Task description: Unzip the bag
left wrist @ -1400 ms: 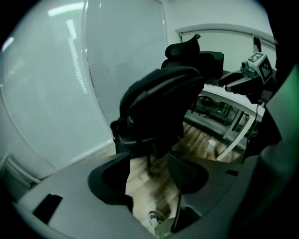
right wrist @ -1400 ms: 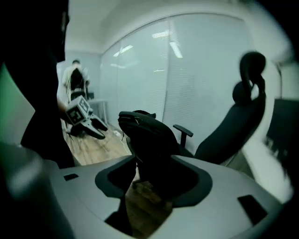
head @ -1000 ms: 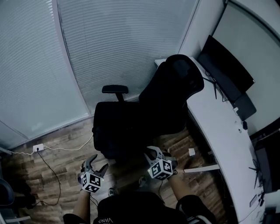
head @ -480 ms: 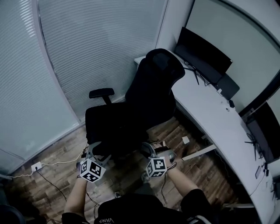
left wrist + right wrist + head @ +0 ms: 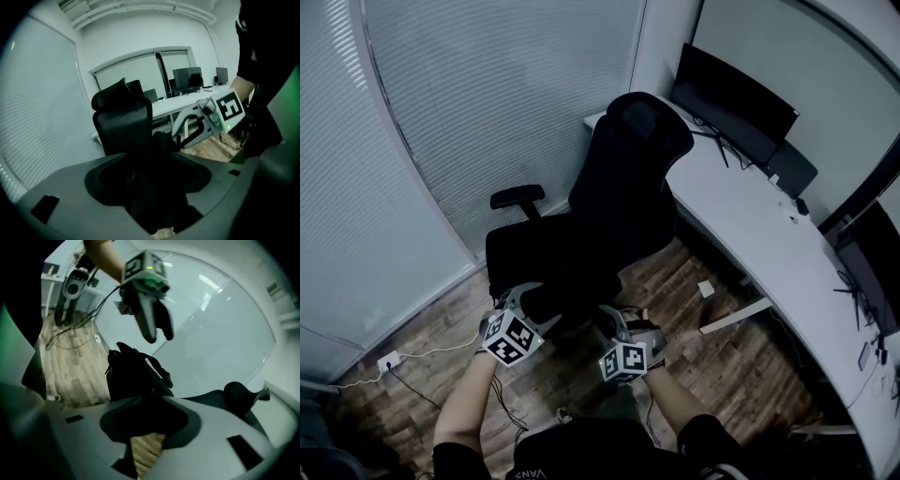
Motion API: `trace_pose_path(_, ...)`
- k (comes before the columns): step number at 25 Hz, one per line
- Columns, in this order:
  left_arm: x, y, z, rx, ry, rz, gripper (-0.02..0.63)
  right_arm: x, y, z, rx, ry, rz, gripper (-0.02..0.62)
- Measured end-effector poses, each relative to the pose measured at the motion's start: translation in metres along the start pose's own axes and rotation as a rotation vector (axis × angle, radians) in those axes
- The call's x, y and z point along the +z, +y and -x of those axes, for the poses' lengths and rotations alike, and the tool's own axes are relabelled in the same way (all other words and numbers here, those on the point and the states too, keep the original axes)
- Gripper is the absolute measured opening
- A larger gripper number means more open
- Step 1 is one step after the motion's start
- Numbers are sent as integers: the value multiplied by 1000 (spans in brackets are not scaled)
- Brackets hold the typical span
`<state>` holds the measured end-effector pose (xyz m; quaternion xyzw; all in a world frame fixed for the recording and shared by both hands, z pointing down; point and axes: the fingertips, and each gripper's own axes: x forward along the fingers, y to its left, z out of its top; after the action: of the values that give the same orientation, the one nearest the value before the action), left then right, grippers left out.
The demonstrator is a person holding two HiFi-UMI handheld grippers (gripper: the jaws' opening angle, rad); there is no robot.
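Observation:
A black bag (image 5: 133,376) with a shoulder strap stands on the seat of a black office chair (image 5: 623,178). It also shows as a dark bulk in front of the mesh backrest in the left gripper view (image 5: 161,150). In the head view it is hard to tell apart from the seat. My left gripper (image 5: 532,305) hangs open at the seat's front left, close to the bag. My right gripper (image 5: 630,323) is at the front right, short of the bag. Its jaws are closing from a wide spread, and only floor shows between them (image 5: 147,437).
A long white desk (image 5: 750,225) with dark monitors (image 5: 736,94) runs behind and to the right of the chair. A wall of blinds (image 5: 487,94) stands at the left. The chair's armrest (image 5: 517,199) sticks out left. A cable and a socket (image 5: 389,359) lie on the wooden floor.
Both grippers have come up and forward to the front edge of the chair seat, the left one most. The head view has swung, so the chair sits more centrally.

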<state>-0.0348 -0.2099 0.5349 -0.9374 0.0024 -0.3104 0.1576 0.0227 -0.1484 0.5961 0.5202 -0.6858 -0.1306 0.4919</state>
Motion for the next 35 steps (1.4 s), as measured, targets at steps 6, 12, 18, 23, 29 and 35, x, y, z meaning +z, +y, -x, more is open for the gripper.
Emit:
trace_pose_path(6,60,-16,-100,-329,172,146,299,2,2,11,69,-80,-148,48)
trace_pose_path(12,9,-71,-184,-486,612,-410,296,93,68,0,188,-158,-569,44)
trace_pose_path(18,77,-35,-153,-194,82,-113,296,98,193,38,408,-213,-839,54)
trace_pose_path(23,66,21,105,181,-484,244,296,-61,178,192,207,-228,-1861,54)
trace_pose_path(29,-9,-73,326,596,-514,337,84,-74,77,311,-159,-435,-1660,52)
trace_pose_path(35,32,-201,365,637,-684,372,41,48,50,329,-78,-566,-1231,44)
